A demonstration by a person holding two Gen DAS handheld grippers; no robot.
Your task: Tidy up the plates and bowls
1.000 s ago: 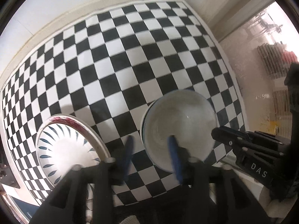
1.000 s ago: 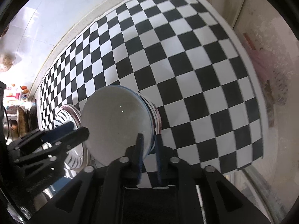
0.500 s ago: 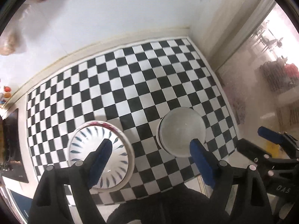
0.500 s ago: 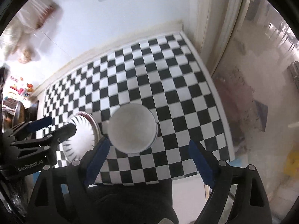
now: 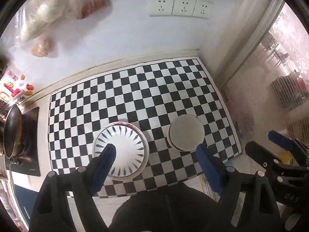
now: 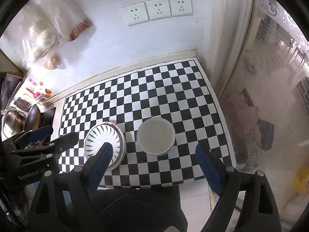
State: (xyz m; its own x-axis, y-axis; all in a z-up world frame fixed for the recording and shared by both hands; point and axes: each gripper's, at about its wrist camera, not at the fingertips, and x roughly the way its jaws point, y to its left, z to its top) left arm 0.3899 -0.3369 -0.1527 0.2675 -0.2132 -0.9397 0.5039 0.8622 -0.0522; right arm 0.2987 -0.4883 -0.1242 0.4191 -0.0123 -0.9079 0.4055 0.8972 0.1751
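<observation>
Nearest, the left gripper (image 5: 154, 152) and the right gripper (image 6: 153, 153) both hang released, jaws spread wide with nothing between them. Below them on the checkered mat (image 5: 135, 89), the patterned plates (image 5: 123, 145) sit left (stacked, it seems) and the white bowls (image 5: 186, 132) right, apart. Farthest, three wall sockets (image 5: 178, 6).

From my right gripper (image 6: 154, 152), jaws spread wide with nothing between them, I look down on a checkered mat (image 6: 173, 89). A white bowl (image 6: 156, 136) sits beside a leaf-patterned plate (image 6: 104, 141), apart. The left gripper (image 6: 56, 137) shows at left; three wall sockets (image 6: 156, 9) above.
</observation>
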